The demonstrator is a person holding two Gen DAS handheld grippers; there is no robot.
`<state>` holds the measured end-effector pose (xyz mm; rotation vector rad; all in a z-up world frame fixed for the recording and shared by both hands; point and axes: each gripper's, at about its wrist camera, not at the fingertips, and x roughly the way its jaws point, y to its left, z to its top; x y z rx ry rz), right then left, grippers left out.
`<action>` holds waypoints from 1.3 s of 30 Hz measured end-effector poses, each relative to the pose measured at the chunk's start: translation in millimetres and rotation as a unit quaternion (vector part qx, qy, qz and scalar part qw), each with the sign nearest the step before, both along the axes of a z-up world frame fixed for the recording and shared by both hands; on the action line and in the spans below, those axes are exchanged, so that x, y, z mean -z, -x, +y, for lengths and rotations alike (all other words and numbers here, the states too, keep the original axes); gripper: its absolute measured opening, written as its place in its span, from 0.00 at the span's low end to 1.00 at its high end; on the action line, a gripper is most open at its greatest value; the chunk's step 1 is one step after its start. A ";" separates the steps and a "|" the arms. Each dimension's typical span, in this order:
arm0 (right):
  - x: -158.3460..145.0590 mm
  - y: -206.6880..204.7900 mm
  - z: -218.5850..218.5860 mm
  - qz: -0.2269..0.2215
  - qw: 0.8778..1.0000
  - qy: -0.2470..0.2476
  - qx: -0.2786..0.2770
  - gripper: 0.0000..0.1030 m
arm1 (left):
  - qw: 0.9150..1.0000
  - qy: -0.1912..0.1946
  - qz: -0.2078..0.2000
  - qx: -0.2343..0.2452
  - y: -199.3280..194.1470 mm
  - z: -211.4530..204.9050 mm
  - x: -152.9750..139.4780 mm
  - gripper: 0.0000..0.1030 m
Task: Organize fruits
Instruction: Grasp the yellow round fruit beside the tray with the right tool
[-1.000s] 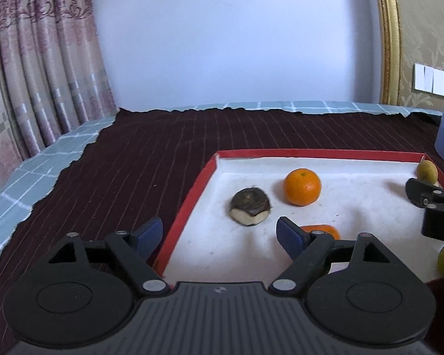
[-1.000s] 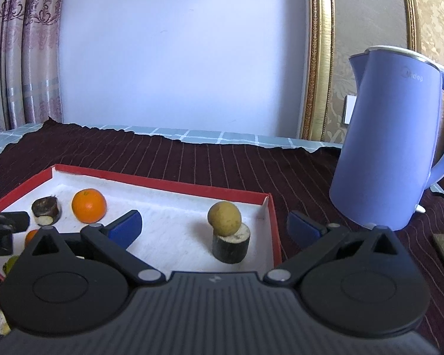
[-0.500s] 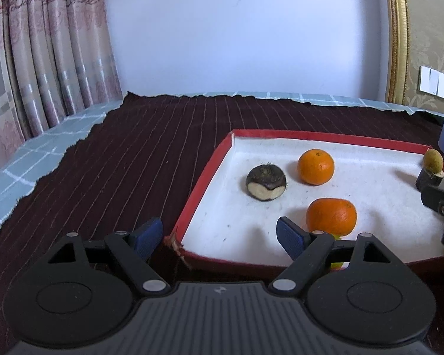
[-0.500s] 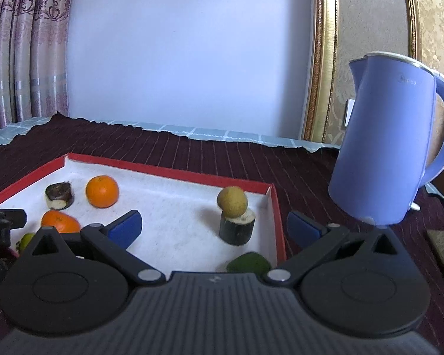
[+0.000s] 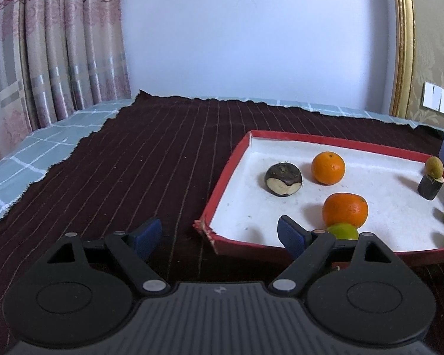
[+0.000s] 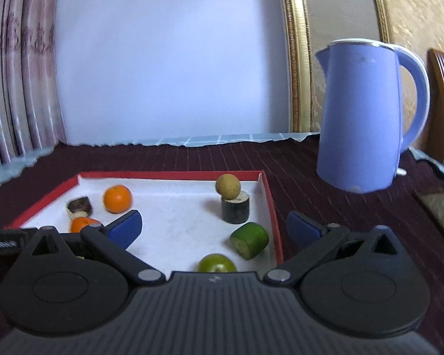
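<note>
Home room, patterned curtains (image 5: 59, 59), blue kettle (image 6: 361, 118), gilt frame (image 5: 404, 44)

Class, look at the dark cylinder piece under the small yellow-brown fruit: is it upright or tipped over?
Upright. The dark cylinder stands on its flat end in the red-rimmed tray, with the round fruit resting on top.

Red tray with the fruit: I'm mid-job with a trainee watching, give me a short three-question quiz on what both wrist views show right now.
1. True or false: the small yellow-brown fruit sits on top of the dark cylinder piece.
2. How many oranges lie in the red tray? A) one B) two C) three
3. Fill in: the blue kettle stands ____ the tray, on the dark cloth.

Key
1. True; it rests on the cylinder near the tray's far right corner.
2. B; one orange farther back, the other orange nearer the left tongs.
3. Outside, to its right. Both the left tongs and the right tongs are open and empty.
</note>
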<state>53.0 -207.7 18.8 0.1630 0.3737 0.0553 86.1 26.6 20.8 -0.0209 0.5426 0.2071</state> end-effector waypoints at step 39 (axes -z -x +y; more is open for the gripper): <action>13.5 7.2 86.6 0.105 0.951 0.096 -0.275 0.31 | 0.997 0.074 0.001 -0.023 19.7 33.6 7.3 0.93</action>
